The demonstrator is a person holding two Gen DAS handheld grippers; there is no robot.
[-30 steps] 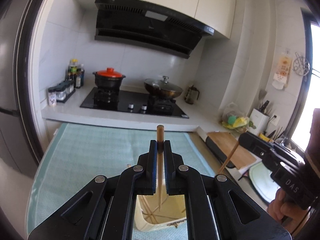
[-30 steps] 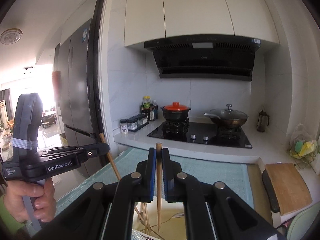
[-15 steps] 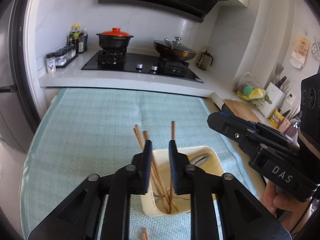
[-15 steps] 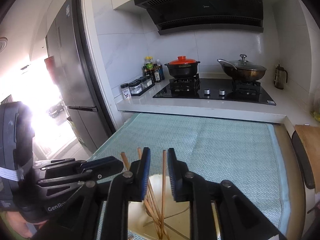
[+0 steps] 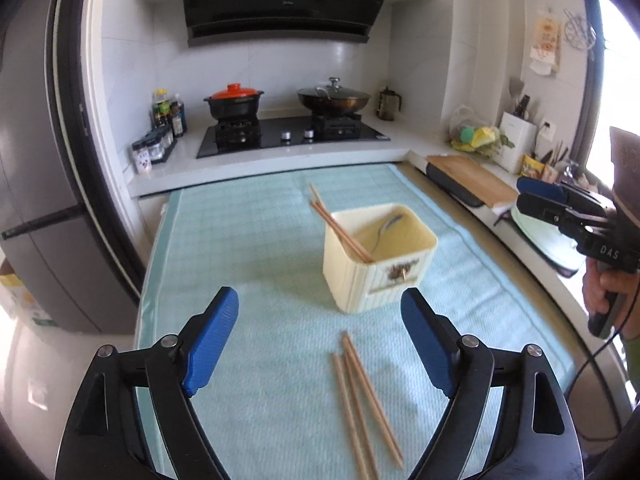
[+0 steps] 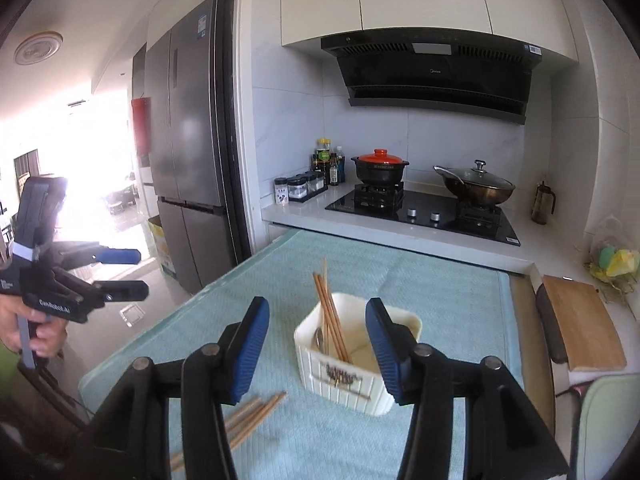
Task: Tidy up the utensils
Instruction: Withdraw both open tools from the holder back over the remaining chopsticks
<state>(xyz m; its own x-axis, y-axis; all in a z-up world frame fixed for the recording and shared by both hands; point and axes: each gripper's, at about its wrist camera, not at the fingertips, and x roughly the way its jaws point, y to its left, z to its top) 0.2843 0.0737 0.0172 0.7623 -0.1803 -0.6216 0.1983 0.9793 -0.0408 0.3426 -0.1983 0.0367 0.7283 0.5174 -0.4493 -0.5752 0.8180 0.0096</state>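
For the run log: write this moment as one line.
left gripper: jaws opening, empty | right gripper: jaws opening, empty | holder: chopsticks, spoon | loose chopsticks on mat

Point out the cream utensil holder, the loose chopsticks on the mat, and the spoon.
cream utensil holder [image 5: 380,280]: left wrist view, front wall.
loose chopsticks [image 5: 362,396]: left wrist view, middle of the shafts.
spoon [image 5: 390,222]: left wrist view, bowl end inside the holder.

At twelve o'clock in the left wrist view, a black range hood [image 5: 286,4] hangs above the hob [image 5: 292,136]. A black pot with an orange lid [image 5: 234,102] sits at eleven o'clock, a lidded wok [image 5: 333,98] at one. Spice jars [image 5: 154,148] line the counter at ten o'clock, a wooden cutting board [image 5: 474,178] lies at two, and a grey fridge [image 5: 36,160] fills nine.
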